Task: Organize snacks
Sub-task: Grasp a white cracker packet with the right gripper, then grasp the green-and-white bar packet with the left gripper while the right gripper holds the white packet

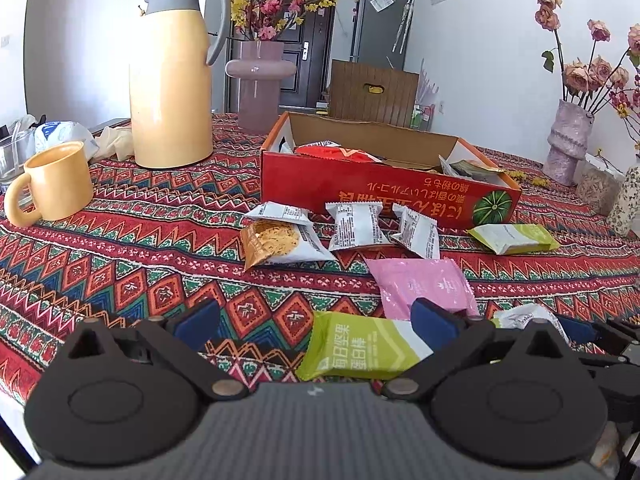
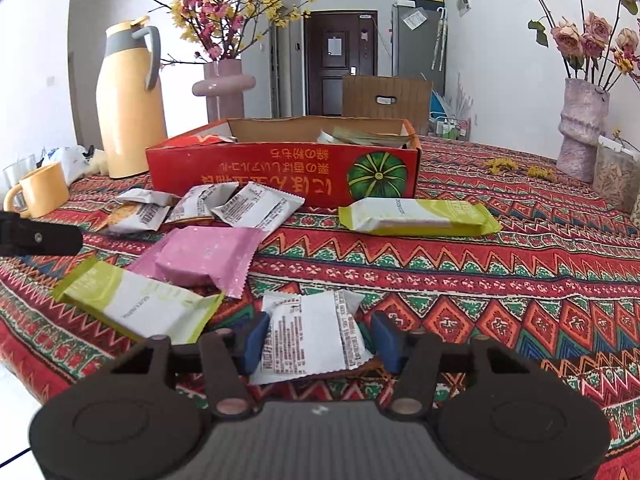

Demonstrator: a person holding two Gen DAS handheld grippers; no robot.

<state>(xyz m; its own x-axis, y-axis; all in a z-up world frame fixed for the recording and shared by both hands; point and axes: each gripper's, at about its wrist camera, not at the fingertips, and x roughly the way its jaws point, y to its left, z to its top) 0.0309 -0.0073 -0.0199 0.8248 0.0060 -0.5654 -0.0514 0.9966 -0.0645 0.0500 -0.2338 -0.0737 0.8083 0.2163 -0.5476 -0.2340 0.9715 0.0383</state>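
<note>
Left gripper [image 1: 316, 320] sat low over the patterned tablecloth [image 1: 120, 248], angled down, jaws spread wide, nothing gripped. A green-and-white bar packet [image 1: 360, 350] lay flat between its blue pads [image 1: 198, 322], touching neither side that could be seen; the right pad overlapped its far end in view, contact unclear. A pink packet [image 1: 416, 284] lay just beyond it.

Further back, left to right in the left wrist view: yellow mug [image 1: 56, 182], yellow thermos jug [image 1: 170, 80], red cardboard box [image 1: 384, 188] open on top with a few packets inside. 3 white sachets [image 1: 354, 228] plus a cracker pack [image 1: 272, 242] lay in front of the box, and a 2nd green bar [image 1: 514, 238] sat near its right corner.

Right gripper [image 2: 318, 340] also pointed down at the table, jaws narrowed around a white snack sachet [image 2: 310, 342] lying flat on the cloth. The sachet sat between both blue pads [image 2: 254, 338]; left pad looked to be against its edge, right pad just beside it, so firm contact could not be told. The sachet was not lifted. A slice of the left gripper showed at the left edge of the right wrist view. 2 flower vases stood at the back and right.
</note>
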